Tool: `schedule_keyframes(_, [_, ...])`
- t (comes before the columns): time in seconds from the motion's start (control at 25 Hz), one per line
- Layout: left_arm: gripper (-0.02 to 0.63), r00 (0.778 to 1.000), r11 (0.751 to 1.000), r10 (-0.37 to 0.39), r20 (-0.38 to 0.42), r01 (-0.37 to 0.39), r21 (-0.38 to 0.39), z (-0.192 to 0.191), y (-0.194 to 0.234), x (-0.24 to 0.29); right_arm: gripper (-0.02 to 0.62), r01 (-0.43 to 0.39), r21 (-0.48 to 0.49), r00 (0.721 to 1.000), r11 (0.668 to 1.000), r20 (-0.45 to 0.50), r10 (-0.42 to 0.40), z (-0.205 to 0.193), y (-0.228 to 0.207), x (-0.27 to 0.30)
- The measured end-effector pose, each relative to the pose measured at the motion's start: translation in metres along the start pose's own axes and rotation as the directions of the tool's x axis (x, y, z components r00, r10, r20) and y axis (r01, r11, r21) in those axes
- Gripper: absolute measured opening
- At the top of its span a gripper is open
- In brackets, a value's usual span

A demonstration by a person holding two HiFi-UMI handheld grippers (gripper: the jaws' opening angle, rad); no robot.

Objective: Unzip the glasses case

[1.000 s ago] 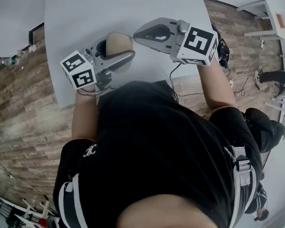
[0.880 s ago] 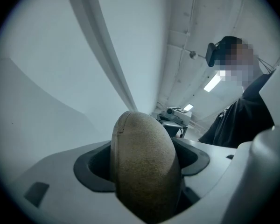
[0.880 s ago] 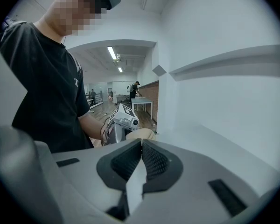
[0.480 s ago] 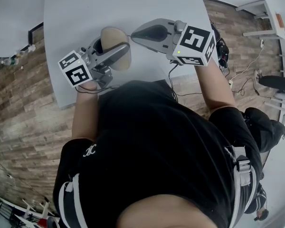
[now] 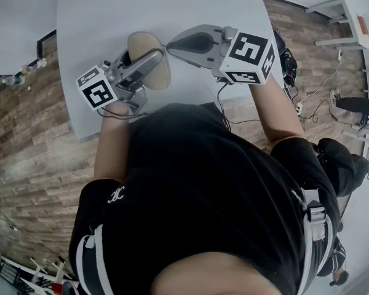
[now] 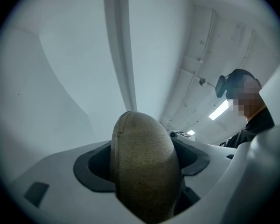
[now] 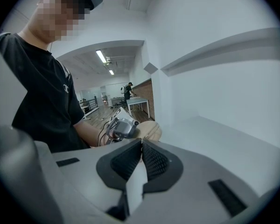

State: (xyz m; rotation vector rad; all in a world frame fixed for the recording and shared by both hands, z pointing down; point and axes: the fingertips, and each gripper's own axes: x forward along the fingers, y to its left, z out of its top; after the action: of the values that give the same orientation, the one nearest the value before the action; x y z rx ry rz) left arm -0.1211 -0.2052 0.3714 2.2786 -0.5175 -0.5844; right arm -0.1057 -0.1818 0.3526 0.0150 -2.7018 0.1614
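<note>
- Left gripper (image 5: 146,66) was clamped on the tan glasses case (image 6: 144,169). Both pads pressed its sides, and the case's rounded end stuck out past the jaws.
- The case sat over the white table (image 5: 172,5), in the near-left part of the top and inboard of both edges. I couldn't tell the clearance between the case and the tabletop.
- Right gripper (image 7: 141,154) had its jaws pressed together, ribbed pads face to face. The tips were right at the case's end nearest it. I couldn't tell whether a zipper pull was pinched between them.
- The two grippers came in from opposite sides, nose to nose across the case. The marker cubes (image 5: 99,88) stayed outboard and well apart.
- The table's near edge ran just in front of the person's torso, with both forearms crossing it. The left edge was near the left cube.
- The far half of the tabletop was bare.
- Off the table's right edge there were wood floor (image 5: 24,146), loose cables (image 5: 234,112) and a white stand (image 5: 341,14), all well apart from the grippers.
</note>
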Motion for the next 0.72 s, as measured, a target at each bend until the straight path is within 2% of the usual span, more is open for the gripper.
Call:
schedule_keyframes(0.4, [0.371, 0.998, 0.993, -0.022, 0.059, 0.028, -0.114, 0.000, 0.006, -0.002, 0.018, -0.009, 0.003, 1.000, 1.000, -0.015, 0.009, -0.002, 0.002, 0.005])
schedule_keyframes(0.52, [0.371, 0.992, 0.981, -0.017, 0.121, 0.040, -0.189, 0.004, 0.009, -0.008, 0.018, -0.017, -0.015, 0.999, 1.000, -0.033, 0.016, -0.005, 0.009, 0.008])
schedule_keyframes(0.64, [0.371, 0.975, 0.958, -0.005, 0.222, 0.069, -0.279, 0.017, 0.013, -0.017, 0.018, -0.048, -0.021, 0.997, 0.999, -0.062, 0.046, -0.016, 0.025, 0.011])
schedule_keyframes(0.72, [0.371, 0.970, 0.956, -0.005, 0.244, 0.076, -0.285, 0.023, 0.011, -0.020, 0.017, -0.059, -0.015, 0.996, 0.998, -0.066, 0.058, -0.020, 0.032, 0.012])
